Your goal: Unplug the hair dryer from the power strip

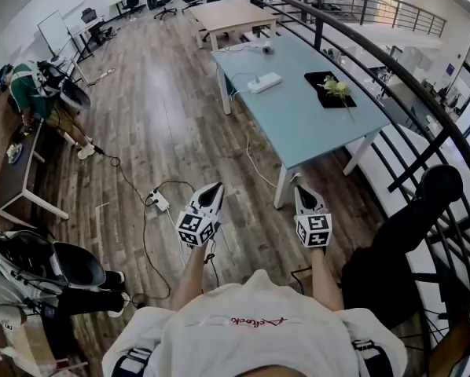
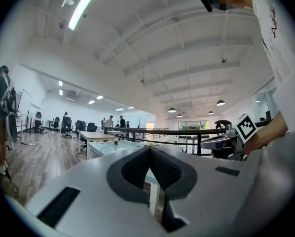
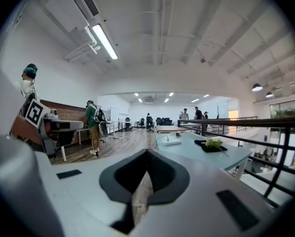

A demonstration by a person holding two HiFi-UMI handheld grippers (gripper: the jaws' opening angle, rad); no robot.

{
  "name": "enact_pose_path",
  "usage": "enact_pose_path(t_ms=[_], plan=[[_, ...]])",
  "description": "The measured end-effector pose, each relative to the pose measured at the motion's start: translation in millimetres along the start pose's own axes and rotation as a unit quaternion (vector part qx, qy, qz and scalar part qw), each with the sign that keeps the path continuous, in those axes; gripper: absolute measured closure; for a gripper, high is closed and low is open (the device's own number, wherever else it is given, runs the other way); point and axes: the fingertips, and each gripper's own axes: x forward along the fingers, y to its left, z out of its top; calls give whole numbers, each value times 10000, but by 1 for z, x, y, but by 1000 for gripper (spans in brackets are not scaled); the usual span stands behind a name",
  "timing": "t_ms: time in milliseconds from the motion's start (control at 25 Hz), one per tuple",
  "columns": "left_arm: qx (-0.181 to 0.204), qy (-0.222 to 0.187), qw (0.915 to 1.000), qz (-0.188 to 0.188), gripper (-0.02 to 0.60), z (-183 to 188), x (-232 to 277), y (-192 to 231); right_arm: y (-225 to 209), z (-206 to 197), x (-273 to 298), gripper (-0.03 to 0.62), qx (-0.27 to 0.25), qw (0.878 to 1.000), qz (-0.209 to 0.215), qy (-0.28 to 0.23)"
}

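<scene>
Now left tongs and right tongs, closed empty, face power strip on table.

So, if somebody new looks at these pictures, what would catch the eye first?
First the two grippers held out low in the head view, the left gripper and the right gripper, both shut and empty. Beyond them stands a long light blue table carrying a white power strip and a black tray of greenery, with a curved black railing along its right.
</scene>
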Motion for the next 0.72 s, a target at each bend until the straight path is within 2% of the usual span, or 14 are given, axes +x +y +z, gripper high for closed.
enact_pose_path(t_ms=[240,720], plan=[[21,-38,10000,47,572,-2,23,-10,-22,-5,10,576,5,9999,112,-4],[-87,129,9998,83,572,-21,49,-12,-26,-20,37,577,98,9987,467,191]])
